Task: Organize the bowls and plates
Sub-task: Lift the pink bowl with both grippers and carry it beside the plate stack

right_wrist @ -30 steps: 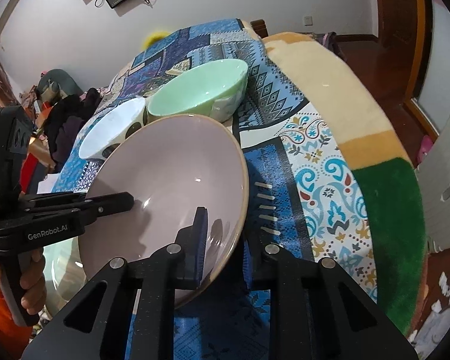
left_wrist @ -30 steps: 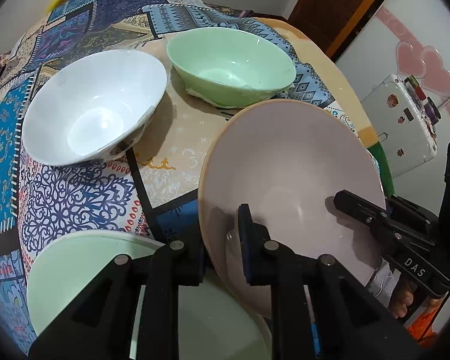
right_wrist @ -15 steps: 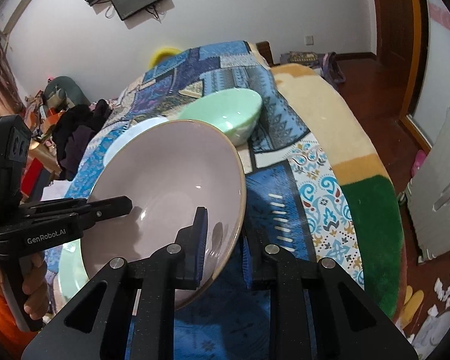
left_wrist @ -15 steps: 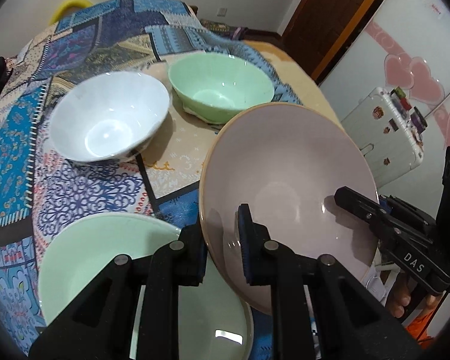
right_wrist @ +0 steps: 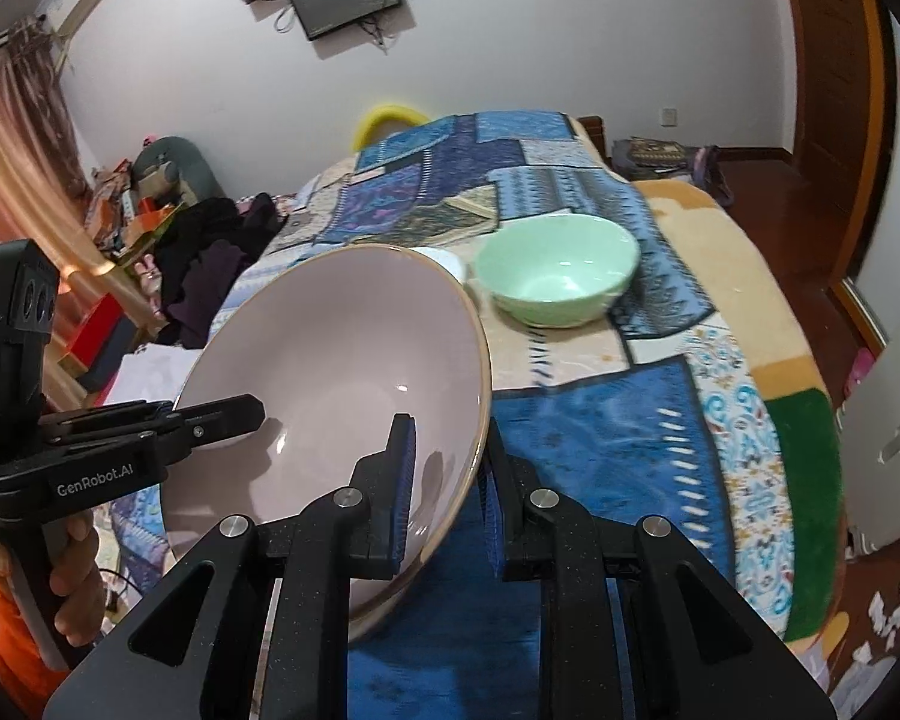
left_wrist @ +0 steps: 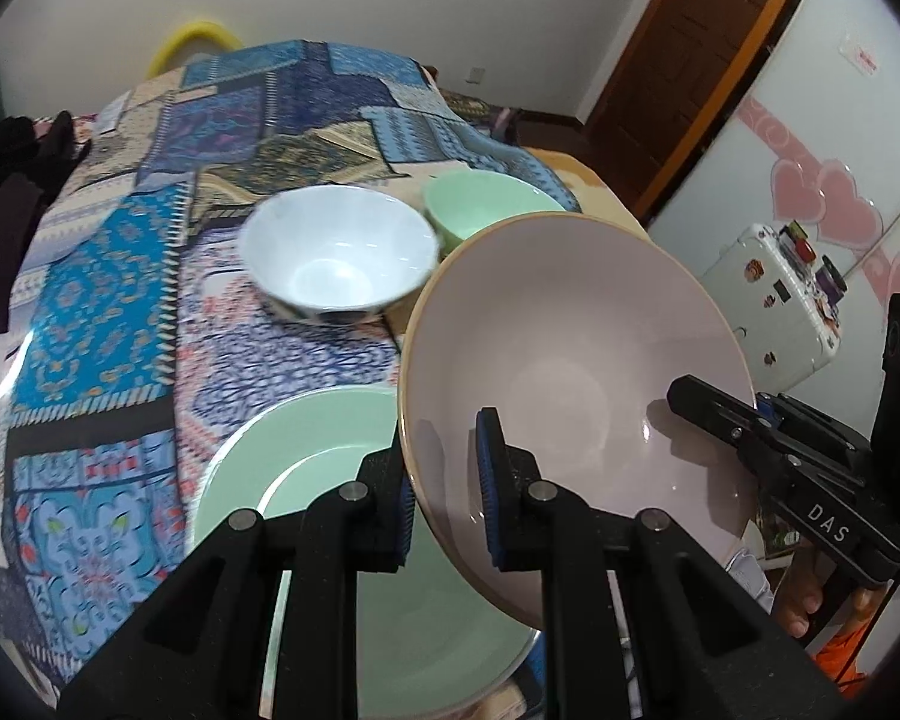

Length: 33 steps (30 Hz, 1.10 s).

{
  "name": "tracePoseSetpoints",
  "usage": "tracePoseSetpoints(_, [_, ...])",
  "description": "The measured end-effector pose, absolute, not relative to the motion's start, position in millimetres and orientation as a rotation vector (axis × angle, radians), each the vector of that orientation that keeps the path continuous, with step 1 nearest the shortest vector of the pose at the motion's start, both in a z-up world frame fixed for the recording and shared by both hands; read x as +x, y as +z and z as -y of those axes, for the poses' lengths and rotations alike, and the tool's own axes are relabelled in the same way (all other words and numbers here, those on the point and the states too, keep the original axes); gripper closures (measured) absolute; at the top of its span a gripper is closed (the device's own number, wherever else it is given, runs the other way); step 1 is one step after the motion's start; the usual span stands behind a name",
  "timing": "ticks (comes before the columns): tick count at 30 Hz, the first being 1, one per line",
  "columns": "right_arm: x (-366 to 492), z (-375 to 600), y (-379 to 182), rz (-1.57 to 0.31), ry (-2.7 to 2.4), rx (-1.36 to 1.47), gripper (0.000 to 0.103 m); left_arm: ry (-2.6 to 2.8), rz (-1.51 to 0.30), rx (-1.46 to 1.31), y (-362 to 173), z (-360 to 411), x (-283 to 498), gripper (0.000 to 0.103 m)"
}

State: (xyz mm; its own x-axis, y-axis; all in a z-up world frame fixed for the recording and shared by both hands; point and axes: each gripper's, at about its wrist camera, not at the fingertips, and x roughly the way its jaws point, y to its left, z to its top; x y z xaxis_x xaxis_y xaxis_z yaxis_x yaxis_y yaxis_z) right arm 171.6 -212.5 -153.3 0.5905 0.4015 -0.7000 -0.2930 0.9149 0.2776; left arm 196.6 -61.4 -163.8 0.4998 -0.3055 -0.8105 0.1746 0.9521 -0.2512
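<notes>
- The pink bowl (left_wrist: 576, 372) is gripped by its rim from two sides: the left gripper (left_wrist: 444, 516) is clamped on the rim at lower centre of the left wrist view, the right gripper (right_wrist: 447, 504) on the opposite rim at lower centre of the right wrist view.
- Compared with a second ago, the bowl has been lifted clear of the bed (right_wrist: 630, 432); the patterned blanket now sits lower and smaller in both views, and more of the room is seen.
- The bowl is carried tilted, its open face turned toward the left gripper's camera.
- The green plate (left_wrist: 306, 480) is seen below the bowl at lower left of the left wrist view, lying on the blanket.
- The white bowl (left_wrist: 339, 264) and the green bowl (right_wrist: 555, 279) stand side by side further up the bed, untouched.
- Judged from this, the lift is done and a carry is under way, probably toward one of the other bowls for stacking; the two-sided grip must be kept even, or the tilted bowl may slip.
</notes>
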Motion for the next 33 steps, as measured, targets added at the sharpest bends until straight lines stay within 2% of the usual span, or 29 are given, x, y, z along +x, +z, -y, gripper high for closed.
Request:
tracePoseSetpoints(20, [150,83,-158,-0.874,0.602,0.026,0.085,-0.106,-0.974,-0.267,-162,-81,111,0.085])
tracePoseSetpoints(33, [141,12,-182,-0.942,0.702,-0.067,0.085,0.035,-0.975,-0.351,-180,-158,73,0.085])
